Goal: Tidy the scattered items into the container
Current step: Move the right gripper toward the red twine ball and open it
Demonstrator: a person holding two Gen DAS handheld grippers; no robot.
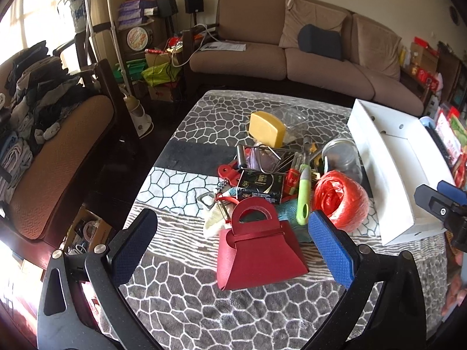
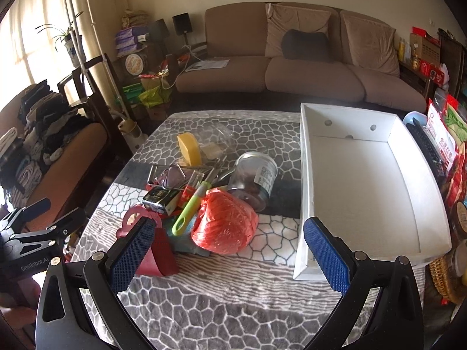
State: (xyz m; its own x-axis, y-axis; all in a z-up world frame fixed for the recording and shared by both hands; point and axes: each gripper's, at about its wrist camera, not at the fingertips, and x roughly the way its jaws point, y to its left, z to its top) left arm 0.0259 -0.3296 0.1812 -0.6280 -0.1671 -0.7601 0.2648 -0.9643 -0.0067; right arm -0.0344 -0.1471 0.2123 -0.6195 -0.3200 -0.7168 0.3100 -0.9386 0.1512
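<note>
A pile of items lies on the patterned table: a red felt bag [image 1: 256,250], a red twine ball [image 1: 340,201], a green-handled peeler [image 1: 303,195], a black packet [image 1: 259,188], a glass jar [image 1: 343,157] and a yellow block [image 1: 266,129]. The white box [image 1: 391,172] stands to their right, empty in the right wrist view [image 2: 364,180]. My left gripper [image 1: 233,242] is open, its fingers either side of the red bag, above it. My right gripper [image 2: 227,253] is open and empty, in front of the twine ball [image 2: 224,221] and the box's near corner.
A brown sofa [image 1: 292,52] stands behind the table. A chair piled with clothes [image 1: 35,122] is at the left. Packages and a wicker basket [image 2: 443,277] crowd the right edge beside the box. The patterned cloth [image 2: 219,306] covers the near table.
</note>
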